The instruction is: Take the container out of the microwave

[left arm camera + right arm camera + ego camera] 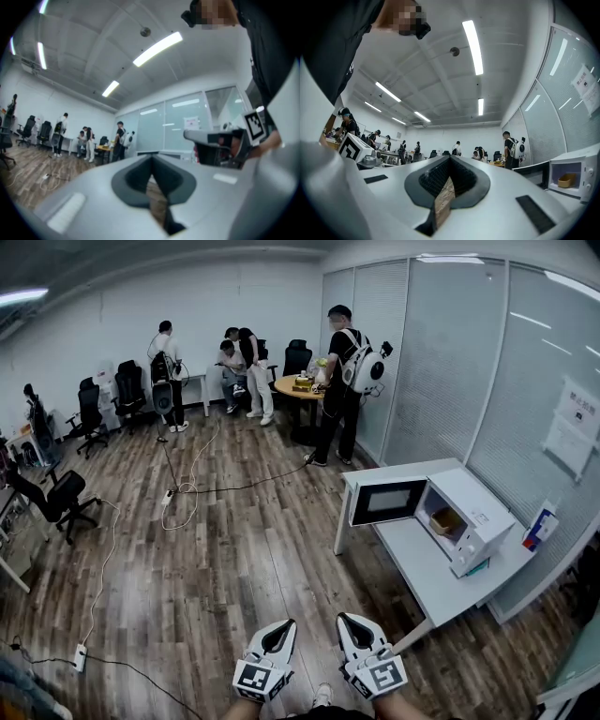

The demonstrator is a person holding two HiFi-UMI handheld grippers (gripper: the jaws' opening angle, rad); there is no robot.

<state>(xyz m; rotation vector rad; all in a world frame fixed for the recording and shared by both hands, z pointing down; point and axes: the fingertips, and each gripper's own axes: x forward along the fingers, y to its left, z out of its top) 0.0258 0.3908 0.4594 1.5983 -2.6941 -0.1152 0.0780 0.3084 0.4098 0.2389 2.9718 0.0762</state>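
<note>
- Okay, left gripper (pixel 287 624) sits at 6 o'clock of the head view, jaws pressed together, nothing between them.
- Just beside it toward 3 o'clock, right gripper (pixel 343 618), jaws tip to tip too and empty; only wood floor (pixel 234 577) shows through the slot behind the tips.
- Tan container (pixel 447 520) sits inside the microwave (pixel 483 507) cavity, roughly 2 o'clock from the grippers and well apart from both.
- The microwave door (pixel 387 502) is swung wide open, standing at 9 o'clock of the cavity.
- The oven is on a white table (pixel 422 568); the table's near end lies between the grippers and the oven.
- A blue-and-white carton (pixel 541 526) is at 3 o'clock of the oven, by the glass wall (pixel 441 352).
- A person with a white backpack (pixel 339 381) stands at 12 o'clock of the oven, beside a round table (pixel 292 388) with small items on it.
- More people (pixel 239 367) are at 11 o'clock by the far wall.
- Office chairs (pixel 66 502) line the 9 to 10 o'clock side.
- Cables (pixel 187 488) trail across the floor at 10 o'clock, with a power strip (pixel 80 658) at 8 o'clock.
</note>
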